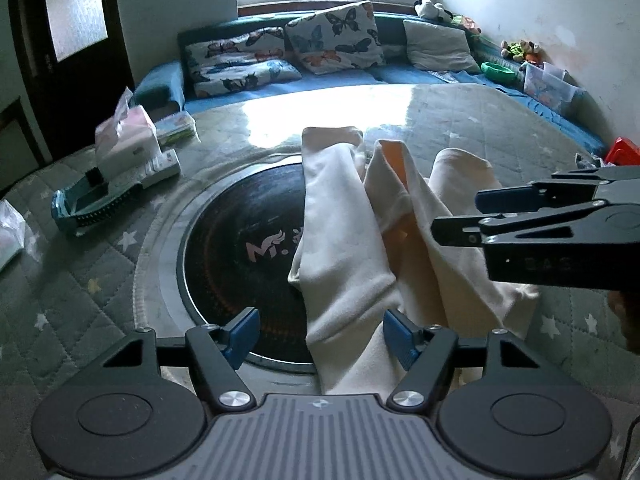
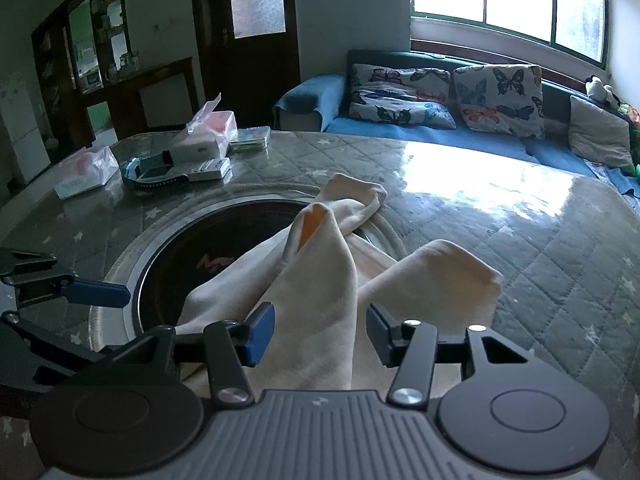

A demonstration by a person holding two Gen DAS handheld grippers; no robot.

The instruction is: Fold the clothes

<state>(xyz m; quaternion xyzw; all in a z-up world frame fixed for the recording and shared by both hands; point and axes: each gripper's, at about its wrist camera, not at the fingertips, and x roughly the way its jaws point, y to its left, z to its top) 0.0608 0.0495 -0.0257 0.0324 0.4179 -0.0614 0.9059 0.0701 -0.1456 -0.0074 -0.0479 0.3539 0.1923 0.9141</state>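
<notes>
A cream garment point(image 1: 348, 248) with an orange lining lies rumpled on the quilted grey table point(image 1: 500, 120), partly over a round black hotplate point(image 1: 236, 248). My left gripper point(image 1: 320, 334) is open, its blue pads either side of the near end of the cloth, not pinching it. My right gripper point(image 2: 320, 330) is open too, with a raised fold of the garment point(image 2: 320, 280) between its pads. The right gripper shows from the side in the left wrist view point(image 1: 456, 216), over the cloth's right part. The left gripper's blue fingertip point(image 2: 96, 294) shows at the left of the right wrist view.
Tissue packs point(image 1: 128, 136), a white remote point(image 1: 162, 168) and a blue comb-like tool point(image 1: 92, 204) lie on the table's left side. A blue sofa with butterfly cushions point(image 1: 336, 38) runs behind the table. A red object point(image 1: 624, 152) sits at the right edge.
</notes>
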